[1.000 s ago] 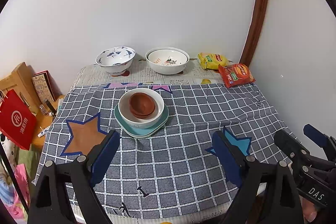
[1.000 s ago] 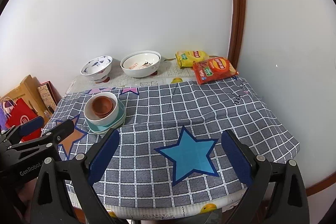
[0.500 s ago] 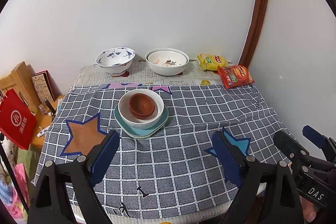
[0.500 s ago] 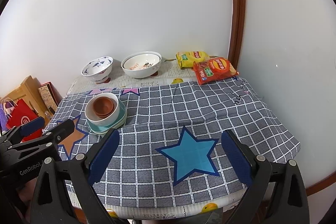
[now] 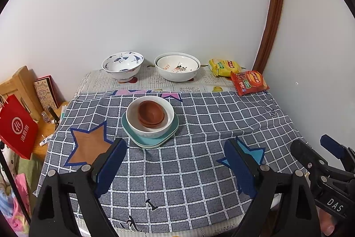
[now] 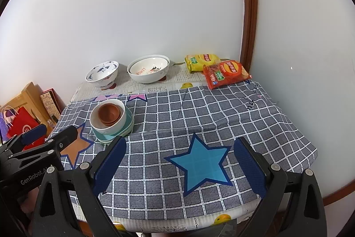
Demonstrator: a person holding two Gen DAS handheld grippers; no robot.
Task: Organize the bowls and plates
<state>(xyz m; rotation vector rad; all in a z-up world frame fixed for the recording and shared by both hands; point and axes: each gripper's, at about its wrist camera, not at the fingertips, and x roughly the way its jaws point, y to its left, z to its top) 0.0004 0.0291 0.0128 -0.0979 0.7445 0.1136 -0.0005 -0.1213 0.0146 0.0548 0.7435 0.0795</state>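
Observation:
On the grey checked cloth sits a stack: teal square plates point(image 5: 155, 140) point(image 6: 129, 126), a white bowl point(image 5: 133, 120) point(image 6: 111, 129) on them, and small brown bowls point(image 5: 151, 113) point(image 6: 109, 113) nested inside. At the back stand a blue-patterned bowl point(image 5: 122, 66) point(image 6: 102, 73) and a pair of nested white bowls point(image 5: 177, 69) point(image 6: 148, 70). My left gripper point(image 5: 176, 167) hovers open over the near cloth, short of the stack, with nothing between its fingers. My right gripper point(image 6: 179, 168) is open above the blue star, to the right of the stack.
Yellow point(image 5: 224, 67) and red point(image 5: 249, 82) snack packets lie at the back right by a wooden door frame. A red paper bag point(image 5: 16, 127) and boxes stand left of the table. A wall runs behind the table and along its right side.

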